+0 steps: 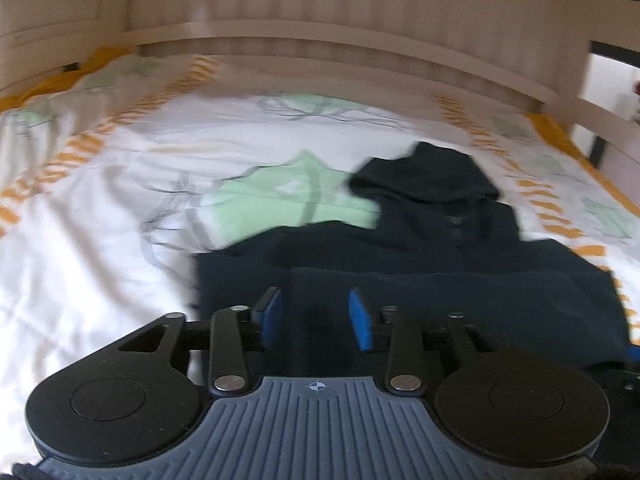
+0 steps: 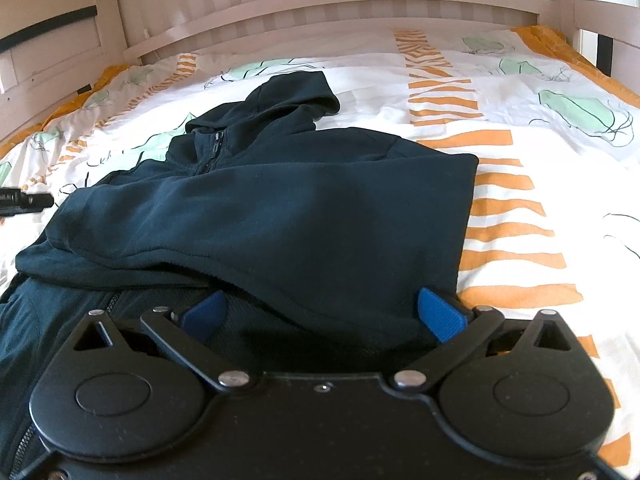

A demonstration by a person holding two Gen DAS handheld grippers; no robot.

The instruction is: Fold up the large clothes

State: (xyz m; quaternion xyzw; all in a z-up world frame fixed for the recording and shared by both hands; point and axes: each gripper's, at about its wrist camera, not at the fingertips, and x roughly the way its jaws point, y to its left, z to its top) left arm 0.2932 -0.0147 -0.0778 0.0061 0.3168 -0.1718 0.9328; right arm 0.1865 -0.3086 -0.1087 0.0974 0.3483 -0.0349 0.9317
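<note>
A dark navy zip hoodie (image 2: 280, 208) lies flat on the bed with its hood (image 2: 296, 92) toward the headboard. One side is folded across the chest, and the zipper (image 2: 212, 152) shows near the collar. My right gripper (image 2: 322, 312) is open wide at the hoodie's near edge. A fold of fabric lies between its blue pads (image 2: 440, 314), which do not press on it. In the blurred left wrist view the hoodie (image 1: 440, 280) fills the lower right. My left gripper (image 1: 315, 316) hovers over its left part, open with a modest gap, and grips nothing.
The hoodie rests on a white quilt (image 2: 540, 152) with orange stripes and green shapes. A pale wooden slatted headboard (image 2: 320, 0) closes the far side, with rails at the left and right. A black object (image 2: 24, 204) lies on the quilt at the left edge.
</note>
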